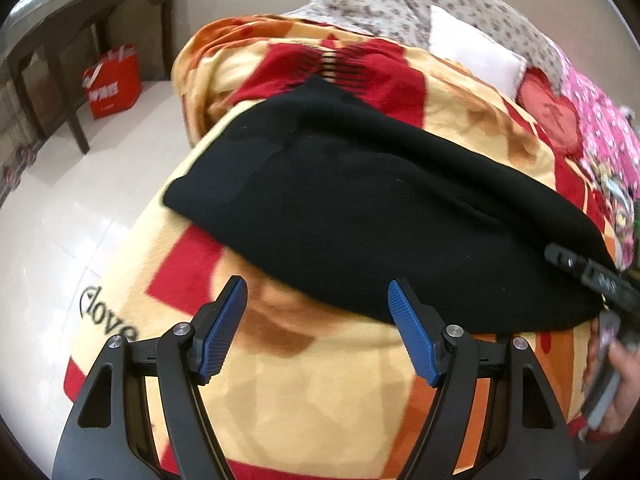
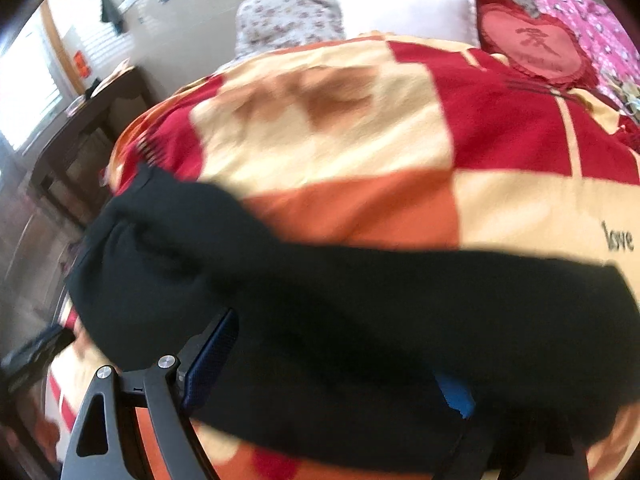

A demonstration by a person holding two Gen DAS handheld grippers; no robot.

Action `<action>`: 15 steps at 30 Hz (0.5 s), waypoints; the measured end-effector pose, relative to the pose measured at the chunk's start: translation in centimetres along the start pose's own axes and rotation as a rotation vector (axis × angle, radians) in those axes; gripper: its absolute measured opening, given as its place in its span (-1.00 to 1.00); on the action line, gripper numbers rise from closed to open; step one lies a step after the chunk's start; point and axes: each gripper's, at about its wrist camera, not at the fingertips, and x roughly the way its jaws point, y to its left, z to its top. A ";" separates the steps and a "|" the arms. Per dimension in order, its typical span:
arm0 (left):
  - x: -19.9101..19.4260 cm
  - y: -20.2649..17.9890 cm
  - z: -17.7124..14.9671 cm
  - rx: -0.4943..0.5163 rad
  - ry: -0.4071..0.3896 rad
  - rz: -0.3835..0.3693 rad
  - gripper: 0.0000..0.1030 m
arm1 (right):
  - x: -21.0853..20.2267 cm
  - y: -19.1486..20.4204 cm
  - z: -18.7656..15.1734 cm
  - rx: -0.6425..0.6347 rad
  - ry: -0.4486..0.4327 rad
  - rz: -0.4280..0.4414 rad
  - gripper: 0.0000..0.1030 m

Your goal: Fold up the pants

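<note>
Black pants [image 1: 352,208] lie folded lengthwise across a red, orange and cream blanket [image 1: 304,392] on a bed. My left gripper [image 1: 316,292] is open and empty, just short of the pants' near edge. In the right wrist view the pants [image 2: 360,320] are blurred and drape over my right gripper [image 2: 336,360]. Its left finger [image 2: 212,356] and part of the right blue pad [image 2: 454,396] show, set wide apart, with cloth between and over them. The right gripper also shows in the left wrist view [image 1: 592,276] at the pants' right end.
A white pillow [image 1: 476,52], a red heart cushion [image 1: 556,112] and pink bedding [image 1: 608,128] lie at the bed's far end. A dark wooden table [image 1: 76,24] and a red bag [image 1: 114,80] stand on the pale floor to the left.
</note>
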 end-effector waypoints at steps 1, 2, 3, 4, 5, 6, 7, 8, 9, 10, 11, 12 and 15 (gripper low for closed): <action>-0.1 0.7 0.1 -0.020 0.000 0.003 0.42 | 0.6 -0.4 1.0 0.008 -0.004 -0.031 0.71; -0.1 1.2 0.2 -0.035 0.001 0.006 0.42 | 1.1 -0.9 2.1 0.017 -0.008 -0.048 0.71; -0.1 1.6 0.3 -0.047 0.002 0.010 0.42 | 1.6 -1.2 3.2 0.027 -0.017 -0.053 0.71; -0.1 1.9 0.4 -0.056 0.004 0.013 0.42 | 2.1 -1.3 4.4 0.029 -0.030 -0.065 0.70; 0.0 2.4 0.5 -0.069 0.010 0.015 0.42 | 2.5 -1.4 5.4 0.027 -0.038 -0.076 0.70; 0.2 2.6 0.6 -0.077 0.015 0.014 0.42 | 2.8 -1.3 6.0 0.024 -0.041 -0.082 0.70; 0.4 2.9 0.7 -0.088 0.022 0.011 0.42 | 3.4 -1.2 6.9 0.019 -0.047 -0.089 0.70; 0.6 3.0 0.7 -0.094 0.027 0.012 0.42 | 3.7 -1.1 7.4 0.019 -0.053 -0.091 0.70; 0.9 3.2 0.8 -0.102 0.035 0.012 0.42 | 4.0 -1.1 7.8 0.023 -0.061 -0.090 0.70; 1.2 3.4 0.9 -0.109 0.042 0.013 0.42 | 4.2 -1.1 8.0 0.013 -0.060 -0.105 0.70; 1.6 3.7 1.0 -0.121 0.053 0.013 0.42 | 4.4 -1.2 8.1 0.012 -0.050 -0.108 0.70; 1.9 3.8 1.1 -0.132 0.061 0.009 0.42 | 4.5 -1.3 8.0 0.013 -0.044 -0.106 0.70; 2.5 4.0 1.6 -0.157 0.069 -0.015 0.42 | 3.2 -1.7 6.9 0.018 -0.030 -0.072 0.70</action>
